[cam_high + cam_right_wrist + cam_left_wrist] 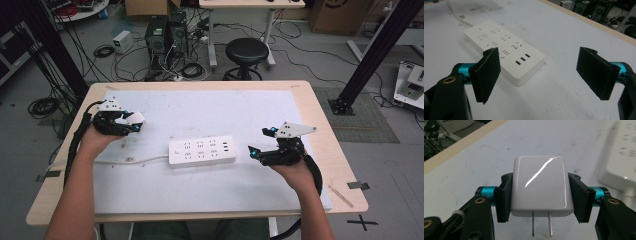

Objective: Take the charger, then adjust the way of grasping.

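Observation:
A white power strip (pixel 202 151) lies in the middle of the white table mat, its cord (pixel 131 161) trailing off to the left. My left gripper (pixel 134 121) hovers at the mat's left side, shut on a glossy white plug adapter (pixel 540 186) whose two metal prongs (pixel 541 227) point back toward the camera. In the left gripper view the strip (pixel 621 165) is a blur at the right edge. My right gripper (pixel 260 141) stands open just right of the strip, nothing between its pads (pixel 486 73); the strip (pixel 503 47) with its sockets and USB ports lies ahead of it.
The wooden table (pixel 320 125) rims the mat on all sides. Beyond the far edge stand a black stool (pixel 246 52), computer cases (pixel 166 35) and tangled cables on the floor. A black frame post (pixel 372 55) rises at the right.

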`<state>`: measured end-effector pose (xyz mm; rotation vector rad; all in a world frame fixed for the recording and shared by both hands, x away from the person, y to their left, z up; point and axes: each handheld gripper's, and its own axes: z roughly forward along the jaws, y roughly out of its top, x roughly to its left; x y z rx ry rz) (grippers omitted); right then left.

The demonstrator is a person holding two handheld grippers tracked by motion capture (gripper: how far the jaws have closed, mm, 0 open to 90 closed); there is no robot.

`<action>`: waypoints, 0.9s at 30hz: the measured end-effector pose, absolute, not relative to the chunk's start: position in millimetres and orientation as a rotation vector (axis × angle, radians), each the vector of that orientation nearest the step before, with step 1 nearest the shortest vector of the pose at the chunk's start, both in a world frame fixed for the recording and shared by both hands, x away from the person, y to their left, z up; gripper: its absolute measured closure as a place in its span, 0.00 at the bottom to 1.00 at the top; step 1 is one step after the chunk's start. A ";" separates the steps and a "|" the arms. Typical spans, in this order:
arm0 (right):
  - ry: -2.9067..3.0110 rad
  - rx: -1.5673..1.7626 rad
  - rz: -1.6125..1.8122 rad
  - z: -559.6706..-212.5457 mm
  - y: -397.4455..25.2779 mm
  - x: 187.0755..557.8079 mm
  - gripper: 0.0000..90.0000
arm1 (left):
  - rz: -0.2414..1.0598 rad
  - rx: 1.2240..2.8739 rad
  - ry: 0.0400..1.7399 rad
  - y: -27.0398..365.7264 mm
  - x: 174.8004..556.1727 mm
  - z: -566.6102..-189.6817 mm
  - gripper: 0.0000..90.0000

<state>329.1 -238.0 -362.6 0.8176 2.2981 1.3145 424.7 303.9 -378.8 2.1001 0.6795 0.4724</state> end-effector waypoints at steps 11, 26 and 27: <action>2.319 0.773 1.321 -355.1 -233.5 322.7 0.22 | 0.465 2.071 0.543 279.5 368.6 -359.3 0.47; 2.340 0.756 1.324 -350.2 -223.9 316.1 0.22 | 0.468 2.098 0.405 254.5 345.3 -364.1 0.47; 2.347 0.749 1.325 -350.2 -222.0 315.6 0.22 | 0.462 2.102 0.394 250.7 342.8 -363.6 0.47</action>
